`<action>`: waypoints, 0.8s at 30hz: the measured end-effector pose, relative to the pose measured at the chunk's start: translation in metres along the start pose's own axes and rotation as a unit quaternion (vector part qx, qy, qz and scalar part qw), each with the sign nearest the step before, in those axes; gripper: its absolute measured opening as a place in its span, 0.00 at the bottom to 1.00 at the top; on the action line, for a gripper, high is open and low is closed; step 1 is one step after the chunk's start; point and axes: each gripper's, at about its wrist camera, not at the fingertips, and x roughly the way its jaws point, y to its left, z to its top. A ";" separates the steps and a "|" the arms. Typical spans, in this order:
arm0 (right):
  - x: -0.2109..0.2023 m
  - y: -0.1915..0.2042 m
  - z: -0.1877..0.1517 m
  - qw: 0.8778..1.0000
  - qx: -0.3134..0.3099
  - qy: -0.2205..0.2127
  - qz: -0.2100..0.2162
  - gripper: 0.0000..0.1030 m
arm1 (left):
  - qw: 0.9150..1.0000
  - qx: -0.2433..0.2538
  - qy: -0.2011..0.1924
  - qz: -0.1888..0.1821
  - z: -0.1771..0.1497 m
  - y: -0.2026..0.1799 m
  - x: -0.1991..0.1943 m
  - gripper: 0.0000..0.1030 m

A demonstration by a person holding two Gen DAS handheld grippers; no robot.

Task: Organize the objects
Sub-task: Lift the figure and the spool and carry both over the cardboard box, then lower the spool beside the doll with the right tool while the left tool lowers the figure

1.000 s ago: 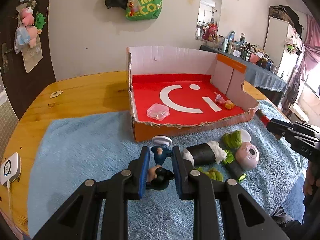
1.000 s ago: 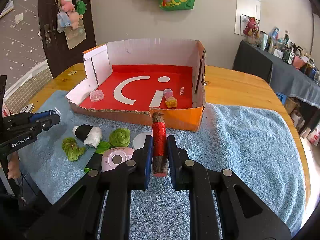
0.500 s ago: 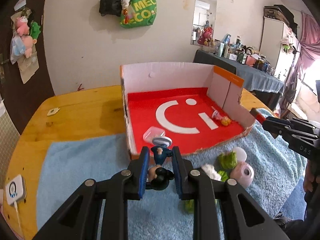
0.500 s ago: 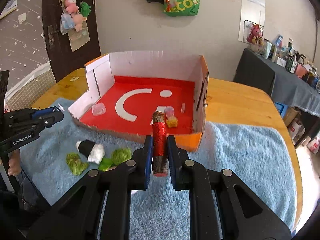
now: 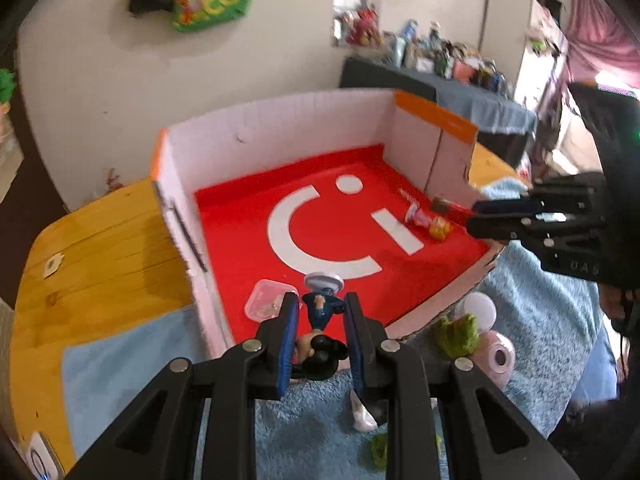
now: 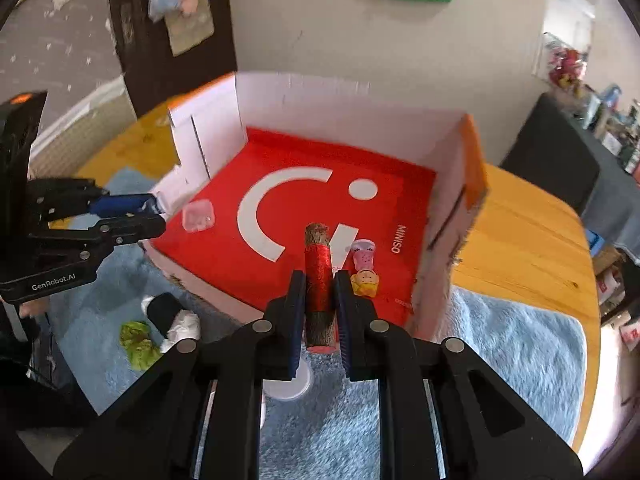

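Left gripper is clamped on a small figurine (dark round ears, blue body, pale disc base pointing away), held above the near edge of the cardboard box. Right gripper is clamped on a stick wrapped in red foil with brown ends, held upright over the box's red floor.

Inside the box: a clear plastic case lies at 11 o'clock from the figurine, near the left wall. A pink toy and a yellow toy sit touching each other just at 3 o'clock from the stick.

Outside the box, on the blue towel: a green leafy piece, a pink round case, a white disc and a black-and-white roll. The towel lies on a wooden table.
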 end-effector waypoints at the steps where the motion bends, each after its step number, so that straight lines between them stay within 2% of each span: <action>1: 0.005 -0.002 0.001 1.000 -0.001 0.011 0.010 0.14 | 1.000 0.003 0.009 -0.008 0.001 0.001 0.005 0.23; 8: 0.025 -0.011 0.002 0.997 0.000 0.067 0.045 0.14 | 0.998 0.027 0.055 -0.032 0.003 0.003 0.030 0.23; 15: 0.035 -0.018 0.002 0.992 -0.004 0.105 0.062 0.14 | 0.995 0.048 0.076 -0.035 0.005 0.001 0.042 0.23; 24: 0.039 -0.023 0.002 0.989 0.007 0.126 0.079 0.14 | 0.992 0.073 0.091 -0.039 0.005 -0.005 0.047 0.23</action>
